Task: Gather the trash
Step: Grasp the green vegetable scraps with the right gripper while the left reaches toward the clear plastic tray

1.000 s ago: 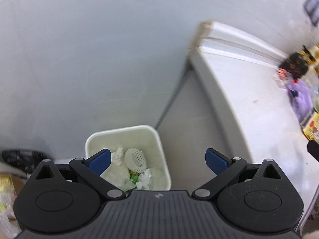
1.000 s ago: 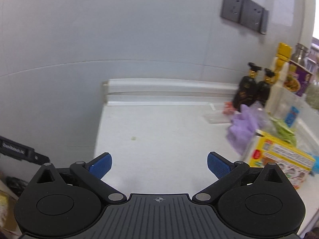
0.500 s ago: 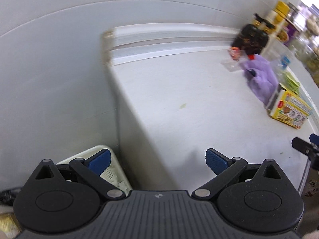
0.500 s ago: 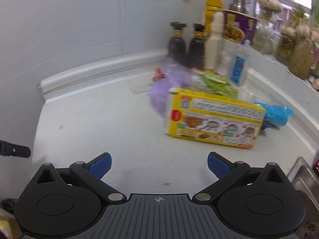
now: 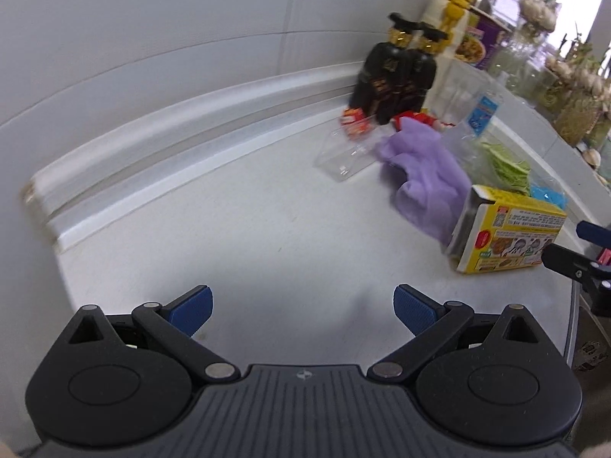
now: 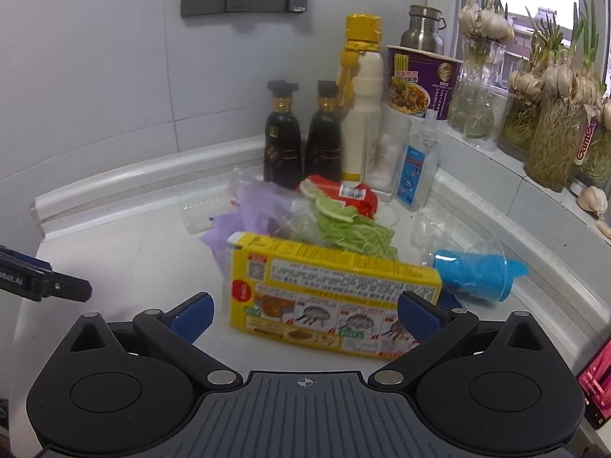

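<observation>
Your left gripper (image 5: pixel 301 311) is spread wide, nothing between its blue pads, hovering over bare white bench (image 5: pixel 236 236). Your right gripper (image 6: pixel 305 313) is spread wide too, empty, with the yellow box (image 6: pixel 328 297) lying on its long side just ahead between the fingers; can't tell if the pads touch it.

Trash sits clustered at the bench's back right corner. From the left wrist view: a clear plastic tray (image 5: pixel 345 156) near the backsplash, a purple plastic bag (image 5: pixel 427 179) just beside it, the yellow box (image 5: pixel 504 236) touching the bag's right side with its open end flap toward you, and green leaf scraps (image 5: pixel 504 164) inside clear wrap behind the box. The right gripper's finger (image 5: pixel 569 259) shows at the right edge, near the box.

From the right wrist view: a blue crumpled item in a clear cup (image 6: pixel 473 274) lies tipped over, right of the box. A red wrapper (image 6: pixel 343 194) is behind the leaf scraps (image 6: pixel 351 225). Two dark sauce bottles (image 6: pixel 301 137) stand upright against the wall beside a white bottle with a yellow cap (image 6: pixel 361 110). A small spray bottle (image 6: pixel 416 168) is upright near them. A purple noodle cup (image 6: pixel 420 84) and jars of sprouting garlic (image 6: pixel 550 126) sit on the sill. The left gripper's finger (image 6: pixel 42 282) is at the left edge.
</observation>
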{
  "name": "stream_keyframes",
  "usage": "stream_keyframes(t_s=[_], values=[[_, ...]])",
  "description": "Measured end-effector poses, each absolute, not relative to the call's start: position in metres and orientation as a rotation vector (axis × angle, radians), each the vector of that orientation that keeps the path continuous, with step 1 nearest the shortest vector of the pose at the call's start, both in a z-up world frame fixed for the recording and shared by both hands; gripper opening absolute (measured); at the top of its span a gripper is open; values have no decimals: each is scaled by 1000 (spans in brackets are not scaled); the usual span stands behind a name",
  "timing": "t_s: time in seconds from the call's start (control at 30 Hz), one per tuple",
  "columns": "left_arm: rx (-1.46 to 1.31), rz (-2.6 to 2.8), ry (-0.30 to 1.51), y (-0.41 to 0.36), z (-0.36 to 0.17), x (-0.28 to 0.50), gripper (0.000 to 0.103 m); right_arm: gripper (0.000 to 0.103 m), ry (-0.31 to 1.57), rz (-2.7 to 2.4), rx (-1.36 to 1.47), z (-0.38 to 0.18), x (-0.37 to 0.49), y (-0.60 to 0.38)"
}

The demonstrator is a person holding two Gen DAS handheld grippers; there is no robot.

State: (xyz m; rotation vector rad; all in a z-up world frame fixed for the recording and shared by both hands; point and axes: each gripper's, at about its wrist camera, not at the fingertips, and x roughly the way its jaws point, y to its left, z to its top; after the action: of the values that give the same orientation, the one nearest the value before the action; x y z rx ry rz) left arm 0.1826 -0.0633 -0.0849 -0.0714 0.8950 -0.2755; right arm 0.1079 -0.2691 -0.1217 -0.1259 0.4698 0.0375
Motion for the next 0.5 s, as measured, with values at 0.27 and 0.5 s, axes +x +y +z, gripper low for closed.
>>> stream_keyframes(t_s=[0.27,0.5], values=[[-149,-346,862,-78,-86,227,93,102,472,31,-30,-101,143,-291],[-464,-339,879,-72,-93,261,81,92,501,46,181,-97,173,-311]])
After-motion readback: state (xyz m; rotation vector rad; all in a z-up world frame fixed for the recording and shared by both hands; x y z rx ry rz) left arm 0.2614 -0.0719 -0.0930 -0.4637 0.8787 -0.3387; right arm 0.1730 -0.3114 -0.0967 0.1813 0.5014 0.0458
